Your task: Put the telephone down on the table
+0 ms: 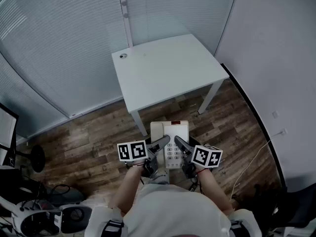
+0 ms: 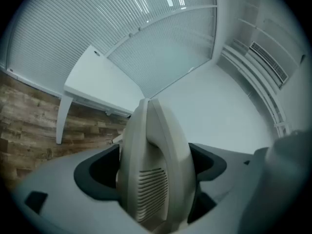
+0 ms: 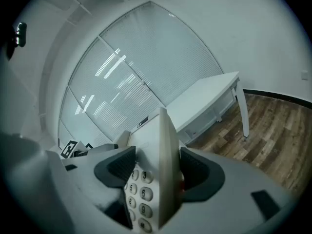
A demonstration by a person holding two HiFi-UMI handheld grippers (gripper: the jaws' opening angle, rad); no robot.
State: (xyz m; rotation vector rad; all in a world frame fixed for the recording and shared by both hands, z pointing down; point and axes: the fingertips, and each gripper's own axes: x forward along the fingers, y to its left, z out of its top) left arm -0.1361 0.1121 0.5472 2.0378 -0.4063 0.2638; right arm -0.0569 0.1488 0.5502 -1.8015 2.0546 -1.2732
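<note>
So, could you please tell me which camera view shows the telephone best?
The head view: it shows most of the telephone from above, gripped at both sides by the left tool and right tool. The left gripper view shows only its handset side, edge-on; the right gripper view, its edge and some keys.

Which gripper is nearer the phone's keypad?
Right. The right gripper clamps the telephone at the edge beside the keypad; the left gripper clamps the opposite side, at the handset.
</note>
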